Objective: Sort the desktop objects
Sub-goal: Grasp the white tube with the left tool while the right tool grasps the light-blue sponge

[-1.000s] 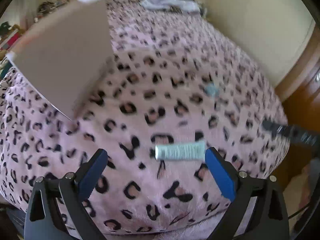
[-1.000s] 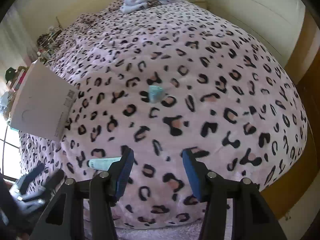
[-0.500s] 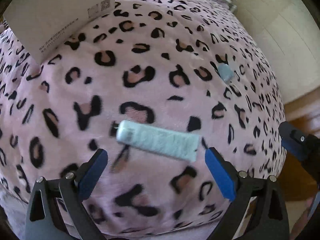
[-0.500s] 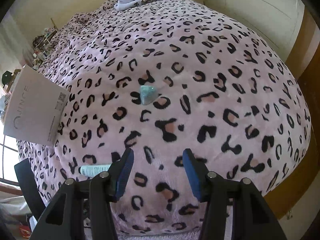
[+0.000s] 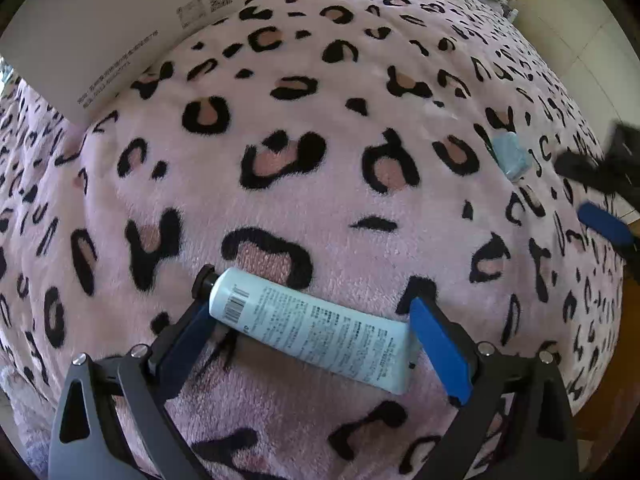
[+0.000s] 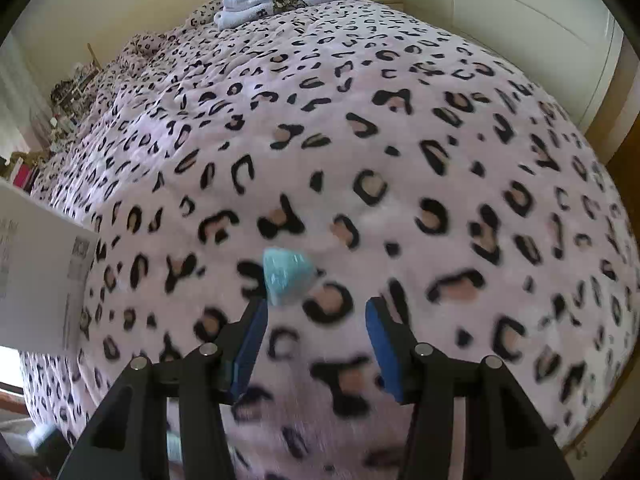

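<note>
Left tool (image 5: 310, 330) dropped onto tube (image 5: 308, 330) on bed (image 5: 320, 184); jaws wide, straddling it lengthwise, not clamped. Right tool (image 6: 316, 340) half-open, empty, advanced; teal packet (image 6: 287, 280) at 11 o'clock. Both pickups imminent.

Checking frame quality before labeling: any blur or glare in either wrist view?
Left wrist: sharp on the tube and blanket; only the right claw at the right edge is smeared. Right wrist: motion blur throughout; the teal item and leopard spots are soft. Both: heavy fisheye bulge with dark corners; soft daylight, no harsh glare.
</note>
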The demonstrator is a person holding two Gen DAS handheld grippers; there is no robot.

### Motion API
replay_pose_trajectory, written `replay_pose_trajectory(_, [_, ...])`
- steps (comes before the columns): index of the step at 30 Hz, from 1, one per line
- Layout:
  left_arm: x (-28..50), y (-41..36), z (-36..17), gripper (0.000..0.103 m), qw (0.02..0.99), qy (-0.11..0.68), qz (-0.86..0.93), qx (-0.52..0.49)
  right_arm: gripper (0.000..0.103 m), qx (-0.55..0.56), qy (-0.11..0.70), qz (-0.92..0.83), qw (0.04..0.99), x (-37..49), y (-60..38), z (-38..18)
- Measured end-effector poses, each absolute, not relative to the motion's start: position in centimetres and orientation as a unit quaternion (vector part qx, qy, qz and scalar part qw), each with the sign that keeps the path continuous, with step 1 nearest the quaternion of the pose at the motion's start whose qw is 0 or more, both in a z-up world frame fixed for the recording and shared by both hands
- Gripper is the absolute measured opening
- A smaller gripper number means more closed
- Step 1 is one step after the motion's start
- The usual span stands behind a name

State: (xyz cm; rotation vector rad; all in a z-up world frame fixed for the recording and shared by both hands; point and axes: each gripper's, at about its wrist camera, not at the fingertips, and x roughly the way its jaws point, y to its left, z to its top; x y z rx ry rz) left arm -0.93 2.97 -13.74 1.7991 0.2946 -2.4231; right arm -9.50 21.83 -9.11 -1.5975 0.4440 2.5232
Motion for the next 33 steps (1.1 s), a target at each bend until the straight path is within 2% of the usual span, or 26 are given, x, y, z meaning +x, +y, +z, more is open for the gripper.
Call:
replay_pose_trajectory(7, [-2.1,2.9,-14.0,0.099,0.051,0.071,-0.809,0.582,0.052,-0.541,0.139,0.829,0.039,-11.5,21.6,-11.5])
replay_pose_trajectory(24, [-3.5,2.6,-14.1,0.098,0.036,0.045,-0.820,0.570,0.054,-0.530,0.138,0.837,-0.016,-13.5,19.4,-13.3])
replay_pose_trajectory(27, [-3.5,2.7,-13.8,0.088,0.032,0.046,-0.823,0.565,0.045,-0.527,0.143,0.838,-0.015,-13.8,19.4,-13.3])
replay_pose_trajectory(29, [-3.5,2.9,-13.7,0.065,0.027,0.047,-0.825,0.563,0.033,-0.525,0.150,0.837,-0.018,-13.8,19.4,-13.1])
replay_pose_trajectory(31, [-3.5,3.1,-13.4,0.052,0.019,0.048,-0.825,0.563,0.026,-0.526,0.155,0.836,-0.023,-13.7,19.3,-12.9])
replay_pose_trajectory(33, [-3.5,3.2,-13.2,0.041,0.012,0.048,-0.825,0.563,0.026,-0.527,0.152,0.836,-0.021,-13.6,19.2,-12.8])
